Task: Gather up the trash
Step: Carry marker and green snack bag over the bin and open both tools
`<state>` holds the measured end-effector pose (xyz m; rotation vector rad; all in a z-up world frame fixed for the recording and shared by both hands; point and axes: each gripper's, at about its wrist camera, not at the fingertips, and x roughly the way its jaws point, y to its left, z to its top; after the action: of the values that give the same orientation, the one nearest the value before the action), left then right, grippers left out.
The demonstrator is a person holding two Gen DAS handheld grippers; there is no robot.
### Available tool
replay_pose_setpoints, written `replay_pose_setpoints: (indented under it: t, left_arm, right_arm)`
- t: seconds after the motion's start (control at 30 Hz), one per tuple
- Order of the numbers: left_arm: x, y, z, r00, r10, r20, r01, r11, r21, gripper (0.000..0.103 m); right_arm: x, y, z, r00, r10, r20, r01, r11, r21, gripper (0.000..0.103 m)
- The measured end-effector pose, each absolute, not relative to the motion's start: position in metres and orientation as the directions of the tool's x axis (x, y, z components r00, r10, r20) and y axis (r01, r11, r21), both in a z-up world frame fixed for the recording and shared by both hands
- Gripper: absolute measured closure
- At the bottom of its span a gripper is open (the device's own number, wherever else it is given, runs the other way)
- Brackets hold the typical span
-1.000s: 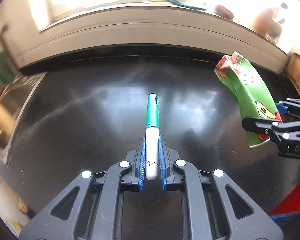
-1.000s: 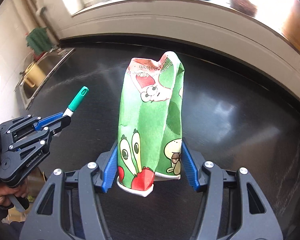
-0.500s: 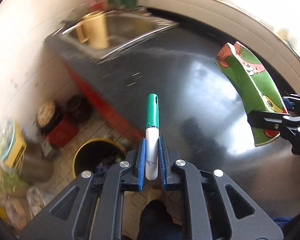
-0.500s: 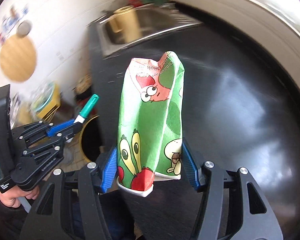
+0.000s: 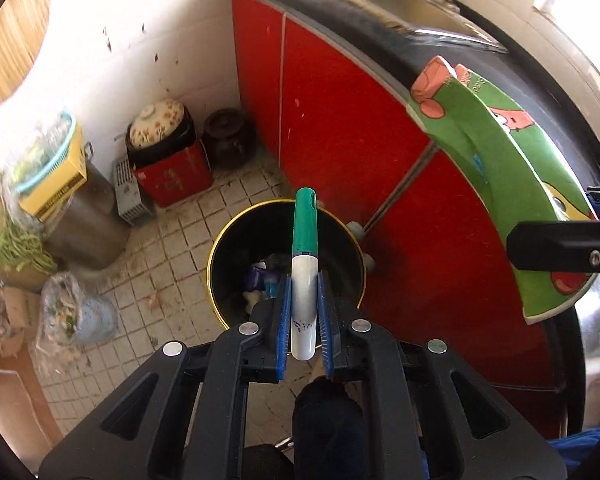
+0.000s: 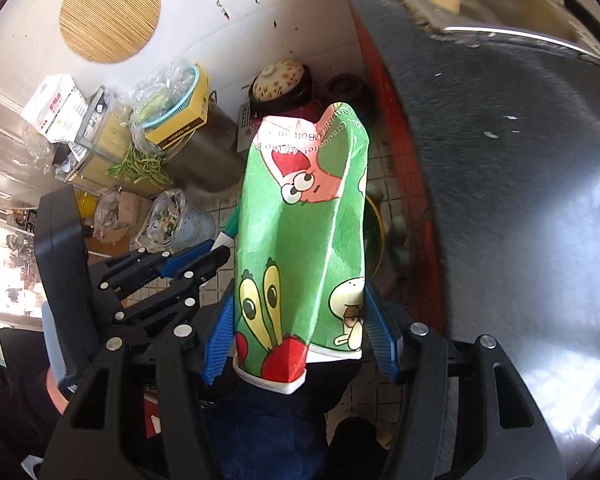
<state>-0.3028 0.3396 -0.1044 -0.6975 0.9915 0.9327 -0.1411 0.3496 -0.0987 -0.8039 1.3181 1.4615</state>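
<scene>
My left gripper (image 5: 304,308) is shut on a white marker with a green cap (image 5: 305,256), held directly above a black trash bin with a yellow rim (image 5: 236,240) on the tiled floor. The bin holds some trash. My right gripper (image 6: 300,316) is shut on a crushed green cartoon paper cup (image 6: 304,236), which also shows at the right of the left wrist view (image 5: 496,176). The left gripper (image 6: 204,260) shows beside the cup in the right wrist view; the bin's rim (image 6: 374,236) is mostly hidden behind the cup.
Red cabinet doors (image 5: 332,128) under a dark countertop (image 6: 520,180) stand right of the bin. A red box with a patterned pot (image 5: 168,148), a steel pot (image 5: 84,216), plastic bags (image 5: 68,312) and boxes crowd the floor to the left.
Both grippers swung left, off the countertop and down toward the floor. The marker is now over the trash bin. Both grips are unchanged.
</scene>
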Motion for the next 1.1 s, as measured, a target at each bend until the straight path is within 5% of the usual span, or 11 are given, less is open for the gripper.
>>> replay_pose_setpoints:
  t: [0.47,0.67,0.7,0.77,0.8,1.0,1.1]
  left_arm:
    - [-0.32,0.364,-0.132,0.244,0.304,-0.921,-0.891,0.446,-0.089,0.091]
    - [-0.325,0.369,-0.139,0.252,0.311,-0.917,-0.889,0.448,-0.093,0.087]
    - [-0.325,0.37,-0.14,0.248,0.311,-0.917,-0.889,0.448,-0.089,0.084]
    - [-0.325,0.371,-0.139,0.253,0.313,-0.915,-0.89,0.447,-0.093,0.049]
    - [-0.326,0.37,-0.136,0.262,0.32,-0.91,-0.889,0.447,-0.099,0.042]
    - [-0.316,0.363,-0.119,0.253,0.342,-0.905,-0.871,0.488,-0.059,0.012]
    - [-0.303,0.361,-0.101,0.258,0.36,-0.897,-0.851,0.523,-0.035,0.007]
  right_arm:
    - [-0.163,0.39,-0.129,-0.283,0.147,-0.948,-0.955,0.047,0.293,0.043]
    - [-0.161,0.399,-0.135,-0.251,0.135,-0.959,-0.963,0.061,0.261,0.025]
    - [-0.158,0.399,-0.136,-0.253,0.131,-0.959,-0.962,0.073,0.264,0.025]
    - [-0.156,0.398,-0.135,-0.253,0.133,-0.958,-0.961,0.083,0.265,0.025]
    - [-0.154,0.397,-0.132,-0.25,0.139,-0.958,-0.961,0.084,0.263,0.024]
    - [-0.141,0.381,-0.102,-0.239,0.206,-0.949,-0.958,0.109,0.265,0.017]
    - [-0.126,0.363,-0.076,-0.212,0.261,-0.942,-0.96,0.126,0.251,0.013]
